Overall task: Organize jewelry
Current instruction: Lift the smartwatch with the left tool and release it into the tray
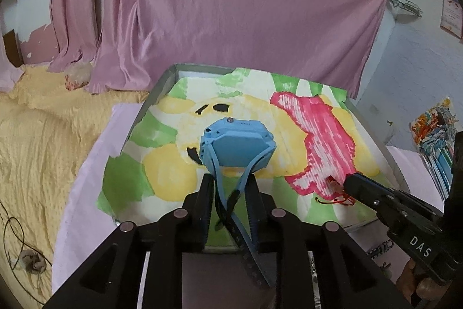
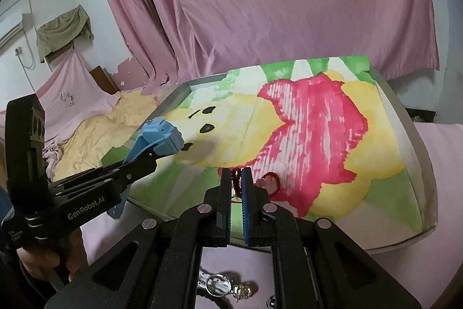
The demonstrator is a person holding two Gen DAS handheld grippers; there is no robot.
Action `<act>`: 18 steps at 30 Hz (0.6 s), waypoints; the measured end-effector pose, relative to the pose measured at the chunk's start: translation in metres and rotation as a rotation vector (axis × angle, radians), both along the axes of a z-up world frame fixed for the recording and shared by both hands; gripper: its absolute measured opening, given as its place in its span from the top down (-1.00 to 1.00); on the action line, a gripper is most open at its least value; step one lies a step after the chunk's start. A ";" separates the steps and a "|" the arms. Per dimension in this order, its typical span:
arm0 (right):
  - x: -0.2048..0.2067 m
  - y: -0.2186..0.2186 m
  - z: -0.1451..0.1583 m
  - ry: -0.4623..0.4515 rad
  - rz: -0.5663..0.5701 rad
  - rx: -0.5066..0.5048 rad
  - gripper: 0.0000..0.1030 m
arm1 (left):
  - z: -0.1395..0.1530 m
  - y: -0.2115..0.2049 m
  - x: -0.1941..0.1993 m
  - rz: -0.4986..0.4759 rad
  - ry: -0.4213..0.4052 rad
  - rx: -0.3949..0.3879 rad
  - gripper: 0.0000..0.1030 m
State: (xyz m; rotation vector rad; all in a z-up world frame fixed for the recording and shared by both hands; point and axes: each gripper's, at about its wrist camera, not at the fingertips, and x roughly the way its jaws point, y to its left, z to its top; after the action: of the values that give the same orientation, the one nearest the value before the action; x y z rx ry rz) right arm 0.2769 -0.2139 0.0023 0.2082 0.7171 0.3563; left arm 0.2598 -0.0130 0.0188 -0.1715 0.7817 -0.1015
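Loose pieces nearest: a silver round-faced piece (image 2: pixel 217 285) and a small gold piece (image 2: pixel 242 291) lie on the pink cloth (image 2: pixel 439 164) below the right gripper, outside the tray
Left gripper (image 1: pixel 230 187): fingers closed on the straps of the blue watch (image 1: pixel 237 144), holding it just above the tray's near half
Watch axis: straps run back between the fingers towards the camera, body foremost with its flat back tilted up
Right gripper (image 2: pixel 236 181): jaws nearly together, pinching a red bead string (image 2: pixel 235 178) at the tray's near edge
Bead string: hangs upright between the pads; a red cord loop (image 2: pixel 270 180) lies on the liner just right
Tray (image 2: pixel 416 146): grey, shallow, lined with a painted paper (image 2: pixel 312 129) of yellow, green and pink
Beyond: pink curtain (image 1: pixel 231 5)
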 end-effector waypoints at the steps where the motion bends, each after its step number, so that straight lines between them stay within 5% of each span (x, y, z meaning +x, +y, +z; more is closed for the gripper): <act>1: -0.001 -0.001 0.000 0.006 -0.004 -0.002 0.87 | -0.002 0.001 0.001 0.003 0.013 -0.004 0.56; 6: -0.006 -0.006 -0.003 0.022 -0.020 -0.004 0.82 | -0.004 0.006 -0.003 0.017 0.023 -0.040 0.43; 8: -0.010 -0.010 -0.001 0.015 -0.033 -0.008 0.65 | -0.001 0.007 -0.006 0.019 0.010 -0.046 0.33; 10: -0.015 -0.012 0.001 -0.001 -0.046 -0.010 0.20 | 0.002 0.007 -0.010 0.018 -0.007 -0.051 0.16; 13: -0.025 -0.015 0.007 -0.038 -0.060 -0.029 0.15 | 0.008 0.010 -0.021 0.030 -0.056 -0.076 -0.20; 16: -0.036 -0.018 0.014 -0.083 -0.083 -0.045 0.13 | 0.015 0.010 -0.030 0.039 -0.084 -0.070 -0.25; 18: -0.047 -0.022 0.021 -0.128 -0.105 -0.060 -0.13 | 0.021 0.010 -0.041 0.044 -0.124 -0.063 -0.48</act>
State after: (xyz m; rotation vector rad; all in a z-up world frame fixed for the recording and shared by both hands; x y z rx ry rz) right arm 0.2299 -0.2358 0.0232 0.1640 0.5871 0.2456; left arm 0.2185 -0.0028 0.0396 -0.2401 0.6507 -0.0940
